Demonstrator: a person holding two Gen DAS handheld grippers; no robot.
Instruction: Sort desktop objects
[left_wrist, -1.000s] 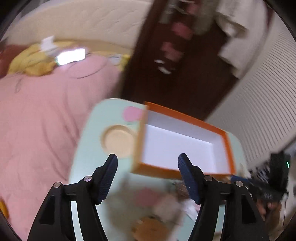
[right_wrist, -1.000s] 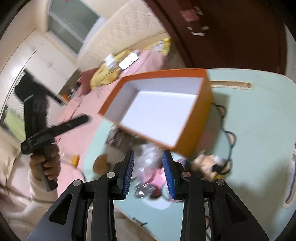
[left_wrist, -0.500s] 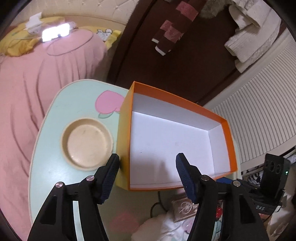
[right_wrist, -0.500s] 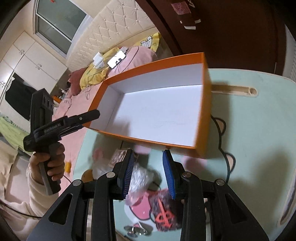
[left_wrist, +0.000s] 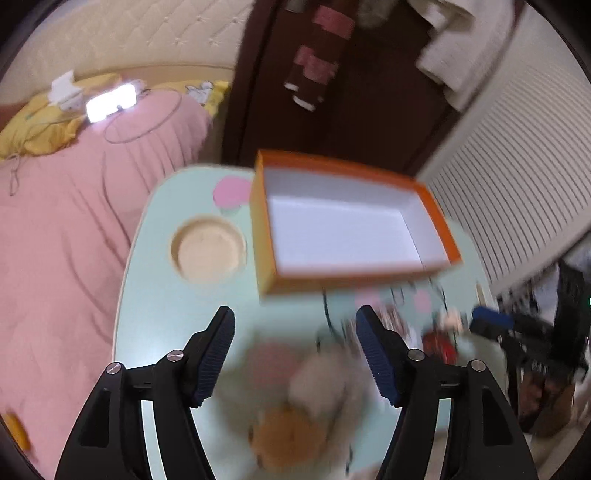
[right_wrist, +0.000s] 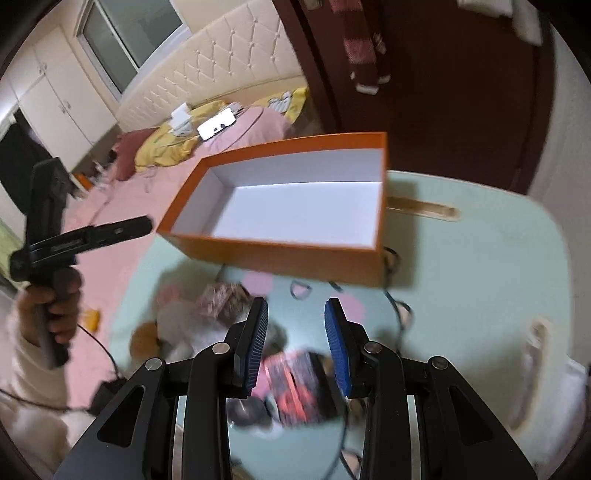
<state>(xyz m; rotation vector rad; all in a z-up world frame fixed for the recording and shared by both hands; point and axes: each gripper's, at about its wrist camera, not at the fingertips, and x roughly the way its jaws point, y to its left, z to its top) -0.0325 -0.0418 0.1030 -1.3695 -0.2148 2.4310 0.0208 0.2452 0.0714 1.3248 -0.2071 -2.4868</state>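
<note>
An empty orange box with a white inside stands on the mint-green table; it also shows in the right wrist view. My left gripper is open and empty, above a blurred pile of small items: a brown round thing and a white bag. My right gripper is open and empty above a red-and-black packet, near a patterned packet and a black cable.
A round recess lies in the table left of the box. A pink bed borders the table's left side. A dark door and a slatted wall stand behind. The left gripper's body hangs over the bed.
My left gripper pulled back from the box and now hangs over the pile. My right gripper moved back and opened wider. Both views are blurred by motion.
</note>
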